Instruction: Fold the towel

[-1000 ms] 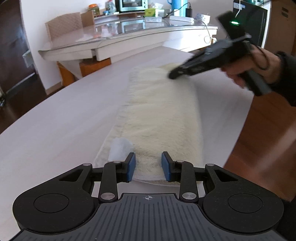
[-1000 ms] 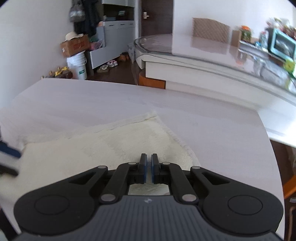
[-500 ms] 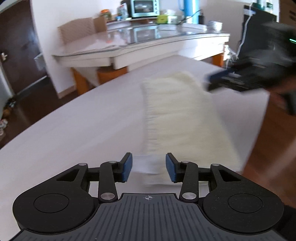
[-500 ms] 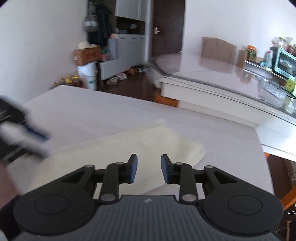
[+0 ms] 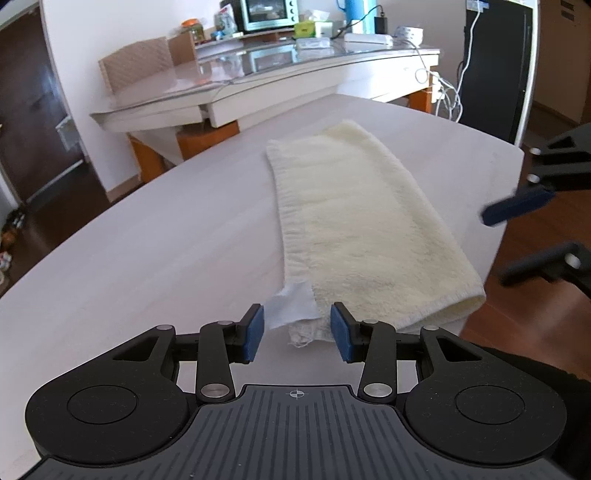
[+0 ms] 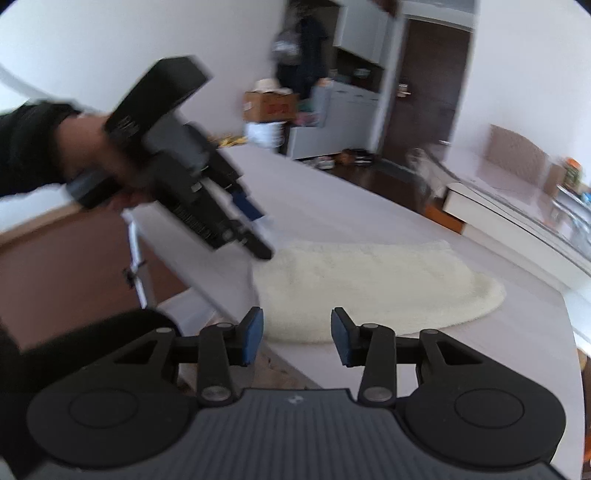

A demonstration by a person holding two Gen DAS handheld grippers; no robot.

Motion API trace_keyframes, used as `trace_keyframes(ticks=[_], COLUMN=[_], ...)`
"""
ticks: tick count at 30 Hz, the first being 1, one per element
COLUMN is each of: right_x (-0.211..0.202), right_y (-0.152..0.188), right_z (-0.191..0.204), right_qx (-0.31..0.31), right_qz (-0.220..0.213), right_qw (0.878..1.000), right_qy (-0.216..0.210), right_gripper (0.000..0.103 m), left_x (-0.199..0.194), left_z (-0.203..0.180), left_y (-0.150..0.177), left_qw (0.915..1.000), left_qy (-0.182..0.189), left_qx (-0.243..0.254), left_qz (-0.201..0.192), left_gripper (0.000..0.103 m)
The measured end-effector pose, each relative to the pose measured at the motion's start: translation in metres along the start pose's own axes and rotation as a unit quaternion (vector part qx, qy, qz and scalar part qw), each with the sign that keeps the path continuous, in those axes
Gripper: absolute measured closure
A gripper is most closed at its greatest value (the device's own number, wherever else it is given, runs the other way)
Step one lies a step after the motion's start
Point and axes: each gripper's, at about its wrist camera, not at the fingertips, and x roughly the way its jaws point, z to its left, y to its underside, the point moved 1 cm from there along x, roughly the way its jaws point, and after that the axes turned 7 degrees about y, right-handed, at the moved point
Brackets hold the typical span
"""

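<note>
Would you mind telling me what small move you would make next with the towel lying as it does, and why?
Probably bring the left claw down onto the towel's near short end to pinch it. The towel lies folded into a long strip on the table, both claws stand open and empty, so another fold looks due.

White walls (image 6: pixel 129 48) and a dark wood floor (image 5: pixel 51 210) frame the room. A glass-topped counter (image 5: pixel 229 85) carries a toaster oven (image 5: pixel 267 14). A dark door (image 6: pixel 428 92) stands beside grey cabinets (image 6: pixel 343 114)
</note>
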Motion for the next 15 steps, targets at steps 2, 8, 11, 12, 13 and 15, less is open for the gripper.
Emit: trace_keyframes(ticks=[2,8,11,12,13,15], right_x=[0.009,0.026,0.017,0.01,0.003,-0.002], right_y=[-0.003,0.006,0.011,0.012,0.013,0.016], right_z=[-0.002,0.001,-0.009,-0.012,-0.015,-0.004], right_qx=[0.003,-0.056,-0.052,-0.046,-0.041,-0.072], right_qz=[-0.002,0.034,0.035,0.025,0.015,0.005], right_qw=[1.0,0.998,0.998,0.999,0.999,0.997], right_qy=[0.018,0.014,0.013,0.007,0.0,-0.005], right_gripper=[0.063,0.066,0.065,0.063,0.058,0.057], left_x=[0.001,-0.001,-0.005,-0.006,-0.008,-0.012], left_z=[0.001,-0.004,-0.009,-0.011,-0.011,-0.008], left_y=[-0.001,-0.002,-0.001,0.0,-0.001,-0.004], left_qw=[1.0,0.9999,0.9997,0.9997,0.9998,0.9998], left_qy=[0.001,0.011,0.022,0.023,0.02,0.016], left_qx=[0.0,0.0,0.0,0.002,0.004,0.002], left_qz=[0.002,0.011,0.01,0.008,0.004,-0.011], left_gripper=[0.059,0.059,0.059,0.059,0.057,0.053])
